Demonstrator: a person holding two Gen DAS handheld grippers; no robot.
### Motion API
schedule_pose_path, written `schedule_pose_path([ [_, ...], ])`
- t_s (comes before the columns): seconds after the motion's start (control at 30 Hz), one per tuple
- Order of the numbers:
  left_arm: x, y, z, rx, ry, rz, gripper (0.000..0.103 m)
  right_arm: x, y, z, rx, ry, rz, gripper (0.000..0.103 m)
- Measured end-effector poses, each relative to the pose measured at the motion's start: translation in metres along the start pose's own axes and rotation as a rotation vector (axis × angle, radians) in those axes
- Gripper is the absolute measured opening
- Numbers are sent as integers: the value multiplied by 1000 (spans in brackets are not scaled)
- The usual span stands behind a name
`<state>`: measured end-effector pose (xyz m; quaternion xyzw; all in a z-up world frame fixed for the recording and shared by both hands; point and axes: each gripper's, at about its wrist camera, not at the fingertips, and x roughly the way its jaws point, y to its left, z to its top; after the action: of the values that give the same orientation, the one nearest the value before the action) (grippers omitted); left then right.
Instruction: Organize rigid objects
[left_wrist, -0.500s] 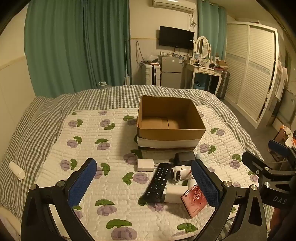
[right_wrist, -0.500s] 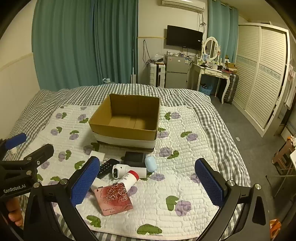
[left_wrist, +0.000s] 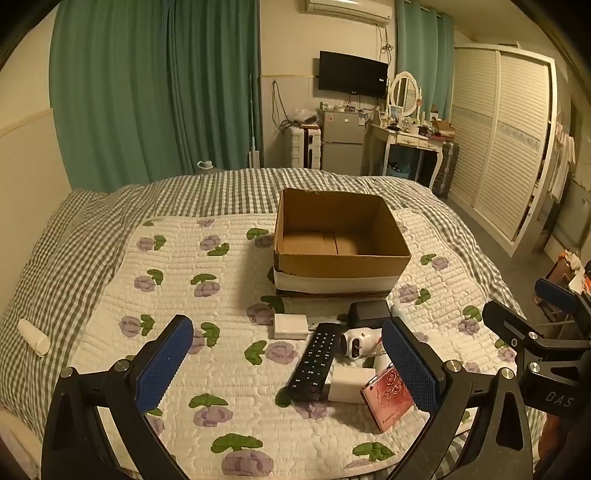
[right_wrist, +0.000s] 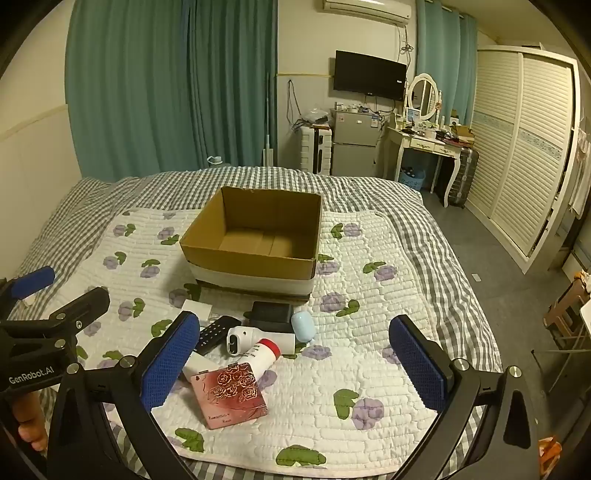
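An open, empty cardboard box (left_wrist: 341, 236) (right_wrist: 255, 240) stands on the quilted bed. In front of it lie a black remote (left_wrist: 316, 362) (right_wrist: 214, 334), a pink rose-patterned case (left_wrist: 388, 397) (right_wrist: 231, 393), a white handheld device (left_wrist: 356, 341) (right_wrist: 243, 338), a red-capped white bottle (right_wrist: 262, 356), a black box (left_wrist: 369, 314) (right_wrist: 271, 315), a pale blue oval object (right_wrist: 303, 325) and white boxes (left_wrist: 290, 325) (left_wrist: 347, 384). My left gripper (left_wrist: 288, 369) is open and empty, above the quilt short of the pile. My right gripper (right_wrist: 295, 365) is open and empty over the pile.
A white tube (left_wrist: 34, 336) lies on the checked sheet at the left. The bed edge drops to the floor on the right, with a wardrobe (right_wrist: 524, 147), a dressing table (right_wrist: 424, 140) and a small fridge (right_wrist: 354, 144) beyond.
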<state>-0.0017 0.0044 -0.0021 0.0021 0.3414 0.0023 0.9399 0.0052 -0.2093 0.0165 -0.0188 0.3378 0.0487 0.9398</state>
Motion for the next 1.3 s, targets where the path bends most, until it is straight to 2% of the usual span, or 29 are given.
schedule_pose_path([
  [1.3,-3,-3,0,2,0,1,103,0,11,-4,0,5,6,103],
])
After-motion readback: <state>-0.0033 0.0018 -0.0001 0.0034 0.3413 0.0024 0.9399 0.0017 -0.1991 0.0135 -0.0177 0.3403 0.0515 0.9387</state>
